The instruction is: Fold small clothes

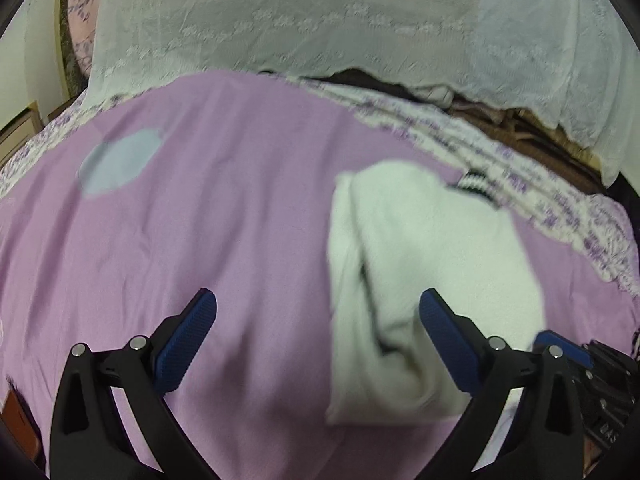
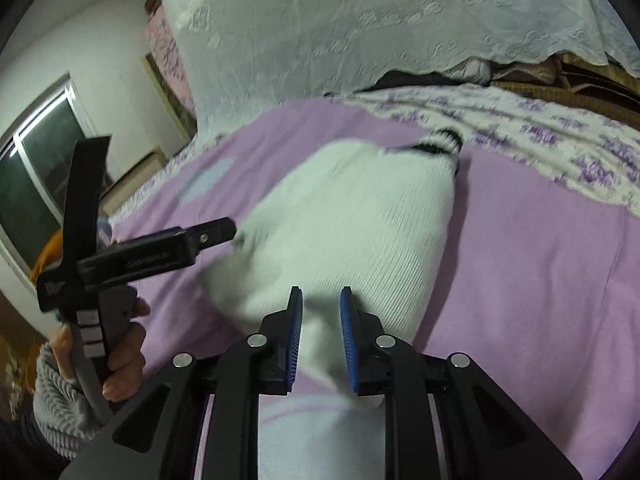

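A white ribbed garment (image 1: 420,248) lies partly doubled over on the purple sheet (image 1: 200,220), and a black-and-white striped trim (image 1: 474,184) shows at its far end. My left gripper (image 1: 318,294) hangs open above the sheet, its right pad over the garment's left edge, nothing between its fingers. In the right wrist view my right gripper (image 2: 320,292) is shut on the near edge of the white garment (image 2: 352,224), a fold of cloth pinched between the blue pads. The left gripper (image 2: 224,232) shows there at the garment's left side, held in a hand (image 2: 124,344).
A grey-blue patch (image 1: 116,162) lies on the sheet at far left. Floral bedding (image 1: 520,168) borders the sheet at the back right. A white lace cover (image 1: 320,20) rises behind, over stacked brown blankets (image 1: 520,124). A window (image 2: 40,168) is in the left wall.
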The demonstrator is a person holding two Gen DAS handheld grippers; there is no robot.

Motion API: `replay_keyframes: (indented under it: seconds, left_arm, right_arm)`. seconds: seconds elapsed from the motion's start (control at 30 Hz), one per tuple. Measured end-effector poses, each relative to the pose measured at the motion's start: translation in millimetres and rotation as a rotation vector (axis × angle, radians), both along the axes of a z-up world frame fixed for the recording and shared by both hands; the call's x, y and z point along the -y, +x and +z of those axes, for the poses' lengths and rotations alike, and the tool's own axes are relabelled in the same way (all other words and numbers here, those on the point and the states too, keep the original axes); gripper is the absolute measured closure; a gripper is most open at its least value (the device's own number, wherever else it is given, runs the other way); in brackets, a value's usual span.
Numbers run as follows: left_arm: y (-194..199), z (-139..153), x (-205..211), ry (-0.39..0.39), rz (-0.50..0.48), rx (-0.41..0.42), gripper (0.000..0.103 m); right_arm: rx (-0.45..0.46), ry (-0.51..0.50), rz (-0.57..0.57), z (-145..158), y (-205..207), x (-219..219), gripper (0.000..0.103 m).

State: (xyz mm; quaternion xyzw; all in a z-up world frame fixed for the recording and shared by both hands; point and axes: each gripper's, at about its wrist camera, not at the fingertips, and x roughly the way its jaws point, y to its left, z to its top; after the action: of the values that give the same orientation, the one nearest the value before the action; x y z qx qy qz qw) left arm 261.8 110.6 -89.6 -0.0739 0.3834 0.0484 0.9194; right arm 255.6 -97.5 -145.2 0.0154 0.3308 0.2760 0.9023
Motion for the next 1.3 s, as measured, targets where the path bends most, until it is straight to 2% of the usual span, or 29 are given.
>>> replay_keyframes:
  seconds: [0.13, 0.27, 0.43, 0.47, 0.5, 0.57, 0.63, 0.83, 0.93, 1.07, 1.3]
  left_arm:
    - [21, 16, 14, 0.022, -0.015, 0.027, 0.004]
    - [47, 14, 26, -0.03, -0.035, 0.018, 0.004]
    - [79, -22, 35, 0.041, -0.021, -0.06, 0.004]
    - [87, -38, 33, 0.032, -0.029, -0.096, 0.004]
    - [90, -49, 29, -0.009, -0.044, -0.107, 0.004]
    - [92, -54, 21, -0.077, -0.049, -0.116, 0.004]
    - [93, -55, 20, -0.082, -0.055, -0.116, 0.004]
    - [81, -49, 32, 0.014, -0.043, -0.057, 0.004]
    - [71, -44, 36, 0.062, -0.042, -0.016, 0.004]
    - [60, -38, 37, 0.082, -0.048, 0.013, 0.004]
    - [45, -34, 35, 0.091, -0.037, 0.037, 0.004]
  right_arm:
    - [0.037, -0.006, -0.069, 18, 36, -2, 0.082]
    - [0.048, 0.01, -0.126, 24, 81, -10, 0.076]
    - [-0.027, 0.023, -0.169, -3, 140, -12, 0.075]
    - [-0.032, 0.014, -0.166, -10, 144, -12, 0.075]
    - [-0.039, 0.007, -0.158, -17, 148, -13, 0.075]
    - [-0.035, 0.031, -0.137, -22, 149, -9, 0.075]
    - [-0.037, 0.04, -0.133, -23, 150, -8, 0.075]
    - [0.039, 0.058, -0.133, -20, 134, -6, 0.075]
    - [0.092, 0.044, -0.133, -15, 117, -7, 0.067]
    - [0.13, 0.016, -0.136, -12, 96, -7, 0.056]
    - [0.125, 0.001, -0.172, -14, 65, 5, 0.055]
